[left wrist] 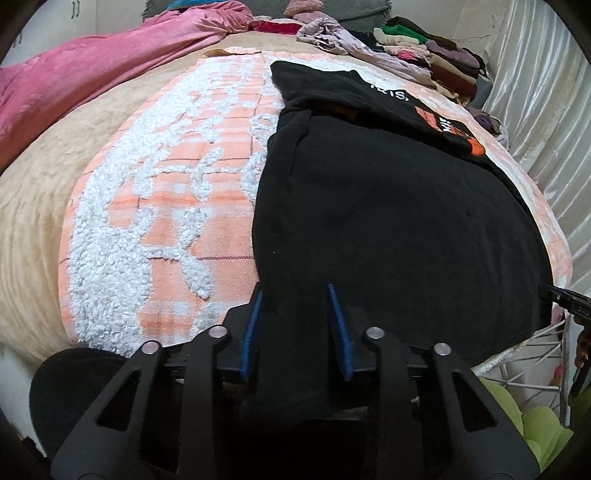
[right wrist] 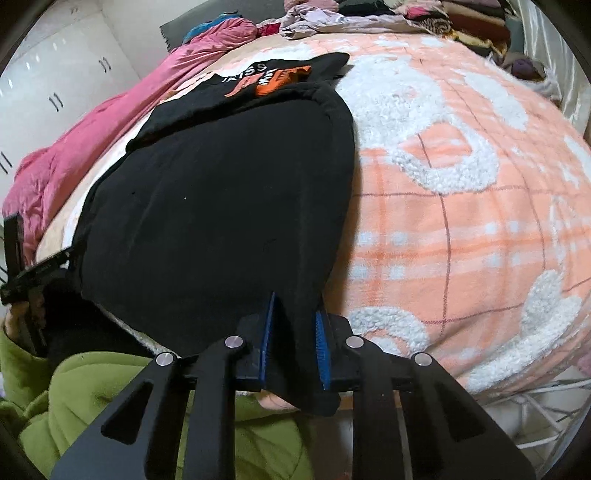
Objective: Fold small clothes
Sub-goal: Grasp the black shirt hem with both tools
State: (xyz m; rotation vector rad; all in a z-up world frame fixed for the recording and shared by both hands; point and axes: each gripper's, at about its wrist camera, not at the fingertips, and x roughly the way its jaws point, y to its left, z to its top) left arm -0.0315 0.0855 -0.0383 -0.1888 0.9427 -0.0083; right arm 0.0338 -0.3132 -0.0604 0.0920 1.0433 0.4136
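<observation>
Black garment [left wrist: 388,221] near hem clamped by left gripper [left wrist: 295,295] and right gripper [right wrist: 294,306].

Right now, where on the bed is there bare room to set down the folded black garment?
Free: the orange-and-white blanket beside the black garment, on the curtain side, and a narrower strip between the garment and the pink quilt. Crowded: the far end, with stacked clothes and a lilac heap.
</observation>
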